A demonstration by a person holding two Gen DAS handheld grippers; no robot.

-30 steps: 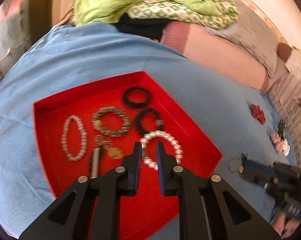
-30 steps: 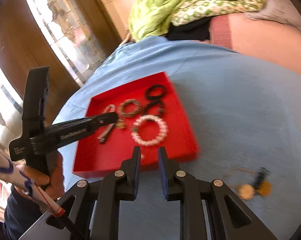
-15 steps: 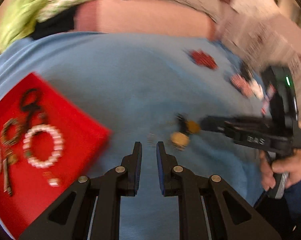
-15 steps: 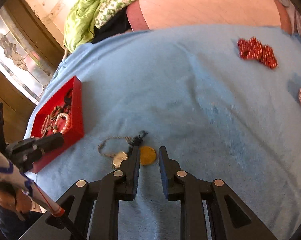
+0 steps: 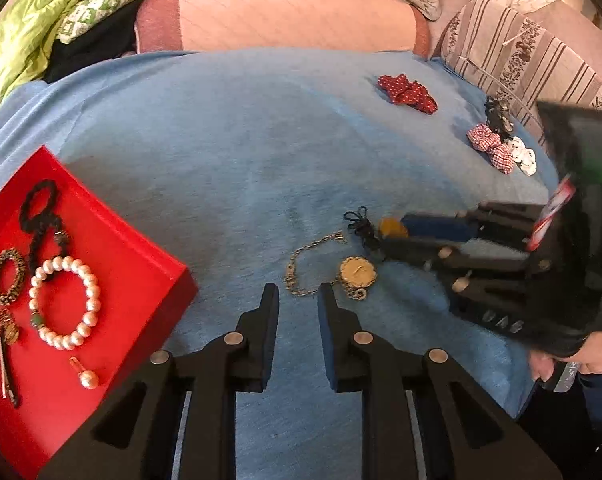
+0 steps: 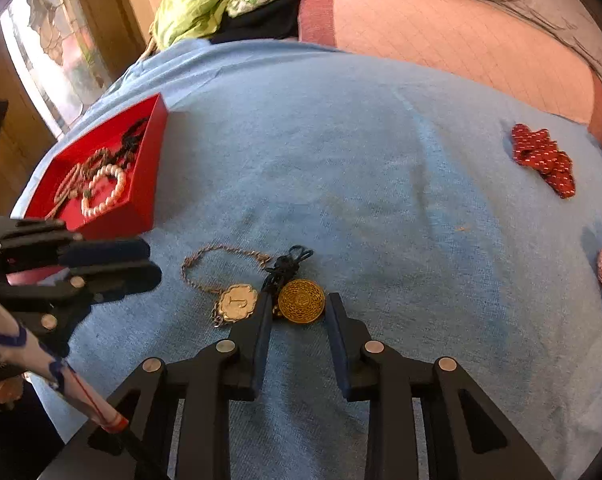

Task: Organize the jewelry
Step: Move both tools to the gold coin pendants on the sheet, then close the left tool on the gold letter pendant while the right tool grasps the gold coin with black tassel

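A red tray [image 5: 141, 280] at the left holds a pearl bracelet [image 5: 65, 304], black bands [image 5: 41, 216], a beaded bracelet [image 5: 7, 276] and small pieces. On the blue cloth lie a chain with a pale gold medallion [image 5: 357, 273] and a dark gold filigree pendant [image 6: 301, 301] on a black cord [image 6: 289, 264]. My left gripper [image 5: 298, 294] is open, its tips just short of the chain [image 5: 301, 264]. My right gripper [image 6: 297, 304] is open, its fingers either side of the filigree pendant. The tray also shows in the right wrist view [image 6: 141, 184].
A red dotted scrunchie [image 5: 407, 93], a red checked one [image 5: 491, 148] and a white one [image 5: 523, 156] lie at the far right of the cloth. A pink sofa back [image 5: 293, 12] and a green blanket [image 5: 29, 28] rise behind.
My left gripper swung right from over the tray to the chain on the cloth. My right gripper moved onto the pendants and opened wider around the filigree one.
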